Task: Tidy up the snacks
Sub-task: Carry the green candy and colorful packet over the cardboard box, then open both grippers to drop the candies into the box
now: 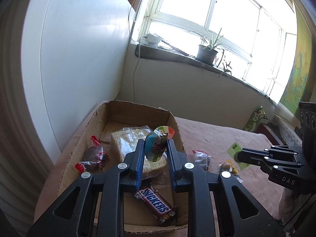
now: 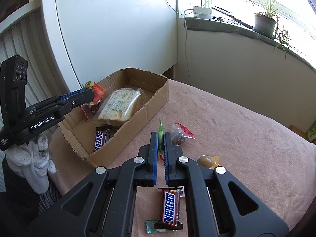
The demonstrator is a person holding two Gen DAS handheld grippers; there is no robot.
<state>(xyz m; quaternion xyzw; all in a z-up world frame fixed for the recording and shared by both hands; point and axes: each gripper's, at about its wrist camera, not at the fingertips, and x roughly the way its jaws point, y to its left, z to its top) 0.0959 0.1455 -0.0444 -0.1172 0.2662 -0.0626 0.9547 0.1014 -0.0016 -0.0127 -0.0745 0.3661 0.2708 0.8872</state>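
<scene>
My left gripper [image 1: 155,148] is shut on a colourful snack packet [image 1: 158,144] and holds it above the cardboard box [image 1: 118,108]. The box holds a clear-wrapped cracker pack [image 1: 126,138], a red-ended candy bag [image 1: 94,156] and a Snickers bar [image 1: 156,205]. My right gripper [image 2: 161,138] is shut on a thin green packet [image 2: 161,133], above the pink cloth right of the box [image 2: 158,98]. The left gripper with its packet [image 2: 93,93] also shows in the right wrist view.
On the pink cloth [image 2: 237,138] lie a second Snickers bar [image 2: 170,207], a small red-topped candy bag [image 2: 180,134], a yellow-wrapped round sweet [image 2: 207,161] and a pale green sachet [image 2: 152,226]. A white cabinet [image 2: 118,29] and windowsill with plant [image 2: 264,23] stand behind.
</scene>
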